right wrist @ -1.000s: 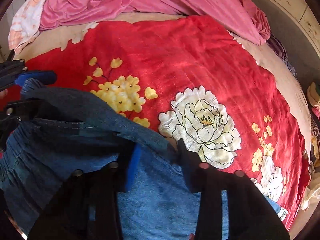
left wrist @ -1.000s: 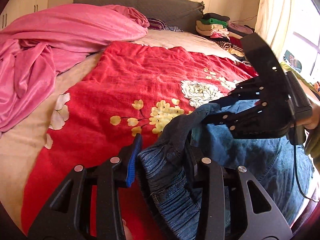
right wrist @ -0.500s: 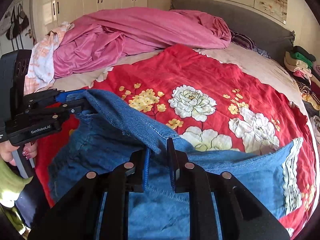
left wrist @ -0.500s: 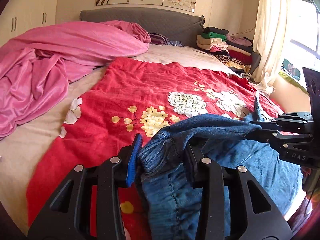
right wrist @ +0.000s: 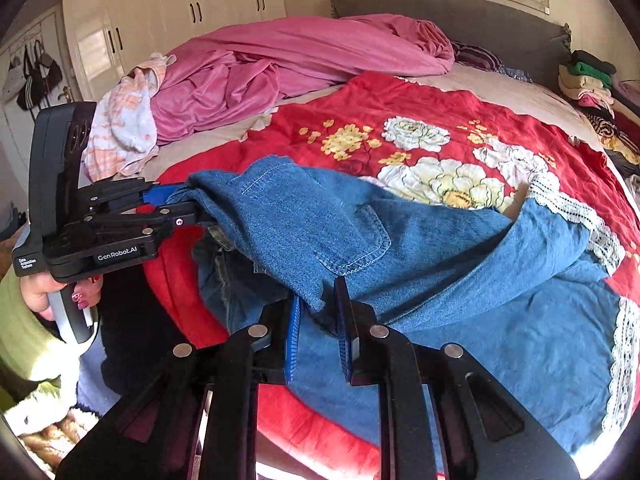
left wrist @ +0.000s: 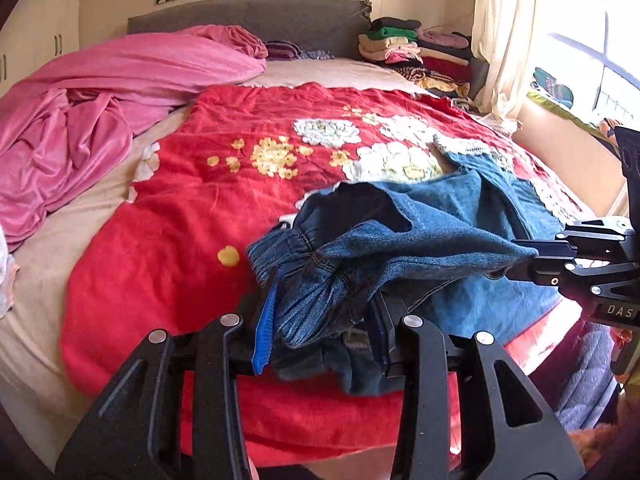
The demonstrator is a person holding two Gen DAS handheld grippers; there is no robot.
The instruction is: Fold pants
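Denim pants (right wrist: 460,280) hang over the red blanket (left wrist: 180,220). Left gripper (left wrist: 324,320) clamps the gathered waistband. Right gripper (right wrist: 318,320) pinches the waist edge.

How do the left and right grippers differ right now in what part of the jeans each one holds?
The left gripper clamps the gathered elastic waistband of the jeans, a thick bunch between its pads; the right gripper pinches a thin fold of plain denim just below the back pocket. The left gripper's jaws stand wider apart than the right gripper's. Both are shut on the jeans, holding that end above the red floral blanket.
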